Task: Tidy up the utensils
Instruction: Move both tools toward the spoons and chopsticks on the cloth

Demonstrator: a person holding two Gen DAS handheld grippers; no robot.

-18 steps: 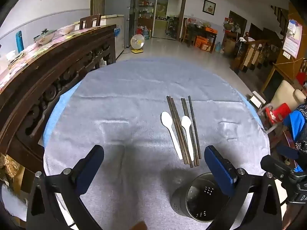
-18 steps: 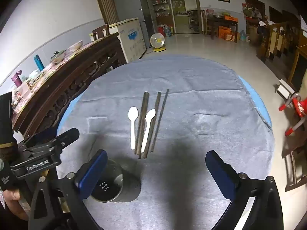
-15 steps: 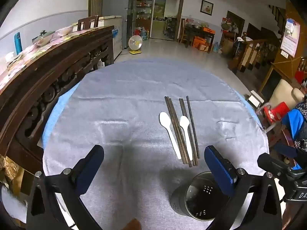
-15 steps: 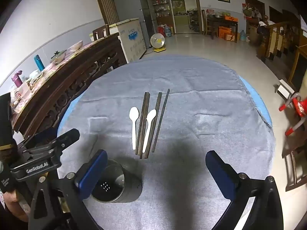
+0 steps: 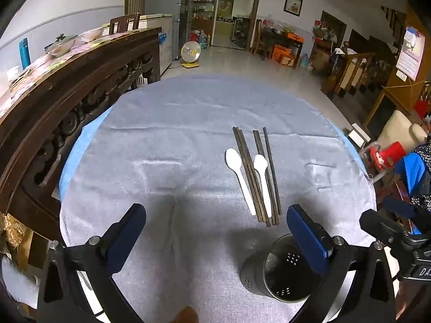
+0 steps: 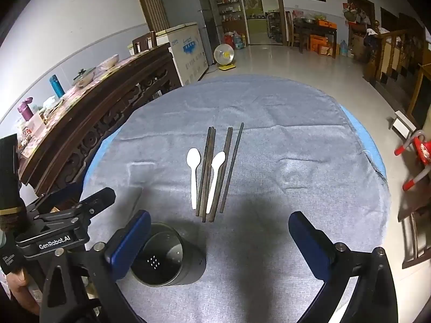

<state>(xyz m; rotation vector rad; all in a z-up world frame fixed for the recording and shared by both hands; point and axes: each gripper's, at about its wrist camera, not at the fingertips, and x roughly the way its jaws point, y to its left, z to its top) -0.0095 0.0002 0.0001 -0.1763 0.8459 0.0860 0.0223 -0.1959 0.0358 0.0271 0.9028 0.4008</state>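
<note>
1. My left fingers (image 5: 215, 239) and right fingers (image 6: 215, 242) stand wide, empty, above the counter (image 5: 161, 188).
2. Holder (image 6: 167, 258): upright, empty, placed near to receive utensils.
3. Beyond: spoons (image 6: 193, 172) and chopsticks (image 6: 207, 172), laid parallel for easy picking.

Carved wood sideboard (image 5: 80, 80) w/ blue bottle (image 5: 24, 53), floor fan (image 5: 190, 53), fridge (image 6: 186, 13)

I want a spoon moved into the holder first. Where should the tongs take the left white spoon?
Grip the left white spoon at its thin handle, near the end, coming from above with fingers on either side. It lies flat on the cloth, its handle close beside the chopsticks; the free side is its left.
</note>
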